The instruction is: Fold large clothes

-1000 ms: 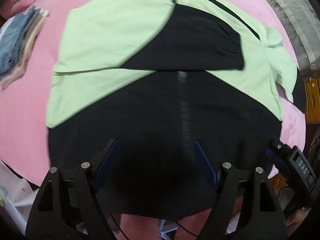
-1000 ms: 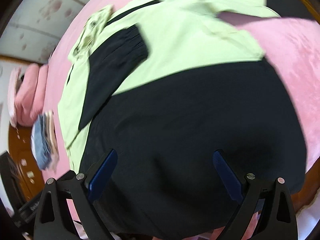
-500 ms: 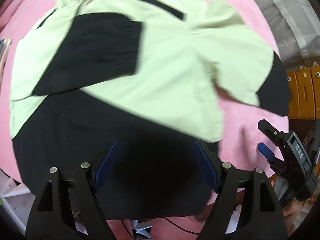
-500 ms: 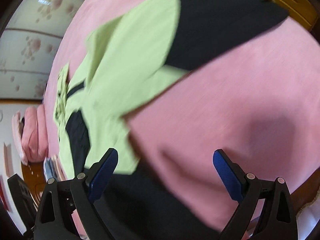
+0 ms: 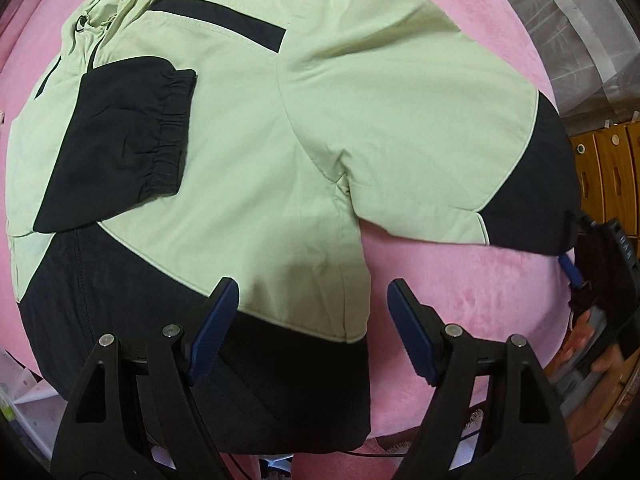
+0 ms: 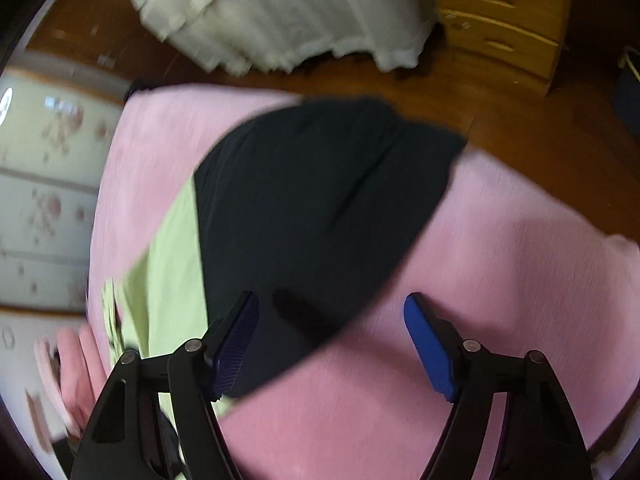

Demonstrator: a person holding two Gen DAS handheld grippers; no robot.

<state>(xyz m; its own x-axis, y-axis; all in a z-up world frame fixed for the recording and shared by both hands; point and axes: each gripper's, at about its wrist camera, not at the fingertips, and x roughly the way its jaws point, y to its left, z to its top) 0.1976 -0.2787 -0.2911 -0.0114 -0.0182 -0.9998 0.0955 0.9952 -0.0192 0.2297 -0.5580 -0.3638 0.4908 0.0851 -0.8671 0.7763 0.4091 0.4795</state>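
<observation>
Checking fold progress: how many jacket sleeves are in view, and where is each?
2. One sleeve lies folded across the jacket's chest; the other sleeve stretches out over the pink bed toward the right tool. None seem hidden.

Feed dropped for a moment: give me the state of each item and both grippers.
jacket: flat on the pink blanket, not yet fully folded
folded sleeve: lying across the chest
other sleeve: spread out sideways
left gripper: open, empty
right gripper: closing, nothing gripped

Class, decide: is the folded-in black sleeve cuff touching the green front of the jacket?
Touching. The left wrist view shows the black sleeve cuff lying flat on the jacket, overlapping its green front with no gap.
</observation>
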